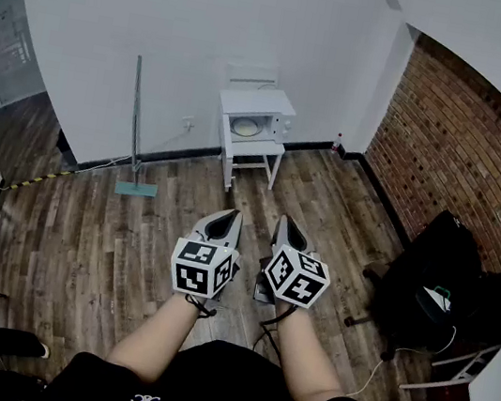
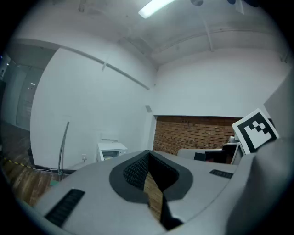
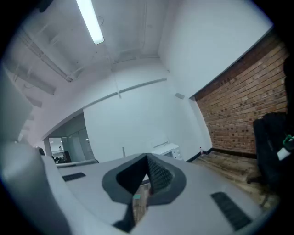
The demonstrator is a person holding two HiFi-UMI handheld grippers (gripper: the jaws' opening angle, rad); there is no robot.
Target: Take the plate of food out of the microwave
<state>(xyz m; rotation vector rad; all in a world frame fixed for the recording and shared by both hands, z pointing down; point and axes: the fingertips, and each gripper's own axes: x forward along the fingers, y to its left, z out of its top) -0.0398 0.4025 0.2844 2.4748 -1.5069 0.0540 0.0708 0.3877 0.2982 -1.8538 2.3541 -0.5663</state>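
A white microwave stands on a small white table against the far wall. A pale round plate shows in its front; whether the door is open I cannot tell. My left gripper and right gripper are held side by side close to the body, far from the microwave, pointing towards it. Both have their jaws together with nothing between them. The microwave is small and distant over the left gripper, and likewise the microwave over the right gripper.
A thin pole on a green base stands left of the microwave. A brick wall runs along the right, with black bags and a white table corner near it. A small bottle sits in the far corner. Wooden floor lies between.
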